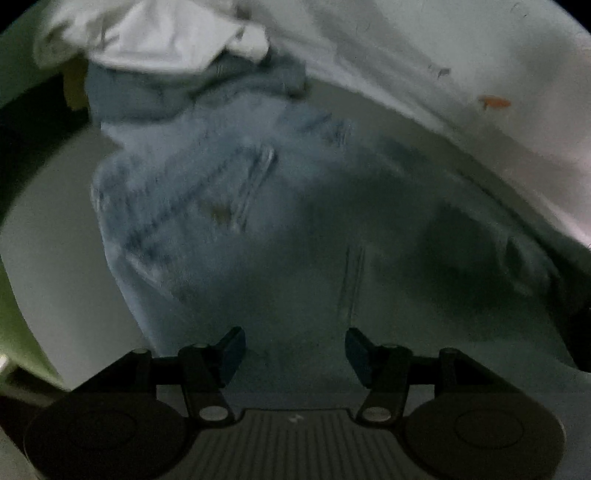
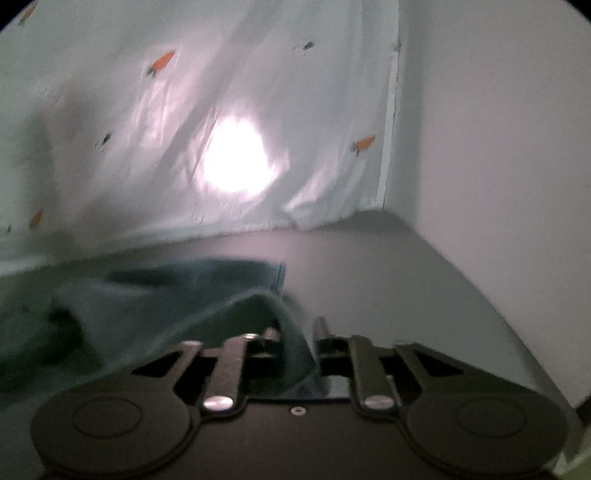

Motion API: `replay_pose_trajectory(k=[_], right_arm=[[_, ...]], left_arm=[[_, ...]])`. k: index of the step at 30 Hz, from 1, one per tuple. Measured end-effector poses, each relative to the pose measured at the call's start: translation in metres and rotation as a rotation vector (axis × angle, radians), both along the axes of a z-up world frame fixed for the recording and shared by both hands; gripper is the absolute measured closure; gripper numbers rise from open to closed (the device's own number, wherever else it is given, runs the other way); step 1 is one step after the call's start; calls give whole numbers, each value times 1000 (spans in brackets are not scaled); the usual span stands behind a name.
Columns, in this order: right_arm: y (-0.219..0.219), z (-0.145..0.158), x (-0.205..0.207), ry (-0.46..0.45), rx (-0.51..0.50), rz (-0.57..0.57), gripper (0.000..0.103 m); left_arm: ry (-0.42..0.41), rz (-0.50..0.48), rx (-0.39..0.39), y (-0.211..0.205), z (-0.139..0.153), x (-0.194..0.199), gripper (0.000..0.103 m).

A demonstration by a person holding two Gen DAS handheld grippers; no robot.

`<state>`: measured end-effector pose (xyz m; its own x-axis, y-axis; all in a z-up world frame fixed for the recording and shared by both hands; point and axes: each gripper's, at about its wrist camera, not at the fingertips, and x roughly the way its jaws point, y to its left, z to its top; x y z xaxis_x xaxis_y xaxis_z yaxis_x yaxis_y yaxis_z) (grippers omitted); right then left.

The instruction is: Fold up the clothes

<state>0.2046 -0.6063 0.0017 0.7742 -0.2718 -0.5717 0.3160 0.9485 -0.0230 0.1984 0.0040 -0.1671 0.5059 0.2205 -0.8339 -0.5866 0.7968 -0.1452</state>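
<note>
Light blue jeans [image 1: 221,184] lie spread on a white table [image 1: 48,258], blurred in the left wrist view. My left gripper [image 1: 295,350] hovers over them, open, its blue pads apart with nothing between them. In the right wrist view a fold of the jeans [image 2: 177,295] rises off the table and passes between the fingers of my right gripper [image 2: 295,332]. That gripper is shut on the denim edge, which drapes over its left side and hides part of the left finger.
A crumpled white garment [image 1: 147,33] lies on the far end of the jeans. A pale curtain with carrot prints [image 2: 221,92] hangs behind the table [image 2: 369,277], lit by a bright spot [image 2: 236,162]. A plain wall [image 2: 498,147] closes the right side.
</note>
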Motion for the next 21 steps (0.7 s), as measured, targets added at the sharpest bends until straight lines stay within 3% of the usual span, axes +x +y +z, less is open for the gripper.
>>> replay_pose_trajectory(k=[1, 2, 3, 5, 7, 14, 21], right_arm=[[0, -11, 11, 29, -68, -31, 40], [2, -23, 21, 68, -134, -60, 38], [5, -33, 26, 111, -175, -84, 43], [7, -45, 16, 105, -153, -138, 42], [5, -55, -5, 52, -29, -159, 26], [-25, -105, -75, 18, 276, -313, 26], [-57, -157, -112, -146, 746, -421, 27]], left_arm=[[14, 6, -10, 0, -6, 0, 41], [31, 5, -8, -1, -11, 1, 41], [48, -7, 4, -2, -14, 3, 41], [71, -42, 38, -5, -15, 6, 36], [81, -64, 48, -9, -17, 8, 28], [184, -92, 110, -23, -28, 27, 13], [200, -96, 84, -20, -34, 36, 1]])
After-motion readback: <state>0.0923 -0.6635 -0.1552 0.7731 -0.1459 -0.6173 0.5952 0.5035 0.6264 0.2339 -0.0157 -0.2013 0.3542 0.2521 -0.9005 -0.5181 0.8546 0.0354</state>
